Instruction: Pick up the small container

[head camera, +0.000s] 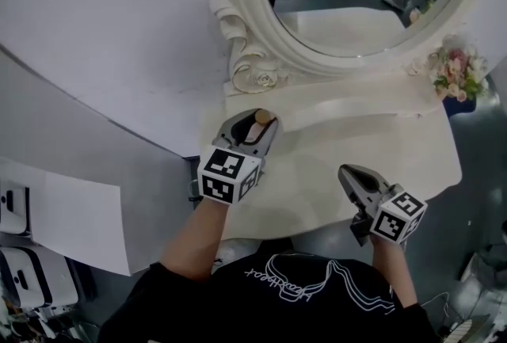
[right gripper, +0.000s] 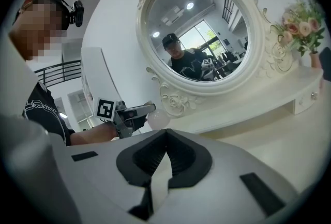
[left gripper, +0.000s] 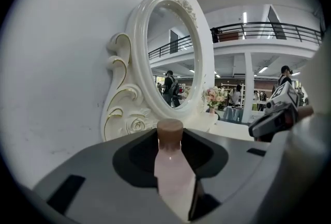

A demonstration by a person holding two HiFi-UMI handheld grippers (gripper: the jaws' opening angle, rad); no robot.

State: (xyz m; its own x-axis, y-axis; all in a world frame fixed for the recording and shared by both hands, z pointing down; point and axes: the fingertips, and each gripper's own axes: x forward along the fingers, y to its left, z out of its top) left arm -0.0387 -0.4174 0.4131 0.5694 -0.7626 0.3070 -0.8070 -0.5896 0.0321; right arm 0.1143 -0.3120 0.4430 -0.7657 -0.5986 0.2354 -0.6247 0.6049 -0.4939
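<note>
Left claw point(head camera: 256, 123) clamps the small container point(left gripper: 173, 171); right claw point(head camera: 347, 172) hangs closed, empty.

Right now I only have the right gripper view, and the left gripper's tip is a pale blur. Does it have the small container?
Observer: Yes. The left gripper view shows the left gripper shut on the small container, a pale pink bottle.
Operator: Which end points forward?
Observer: Its brown cap, at the jaw tips, pointing toward the mirror and its carved base.
Operator: And where am I over the table?
Observer: In the head view the right gripper hangs over the table at its front right part, apart from the left one.
</note>
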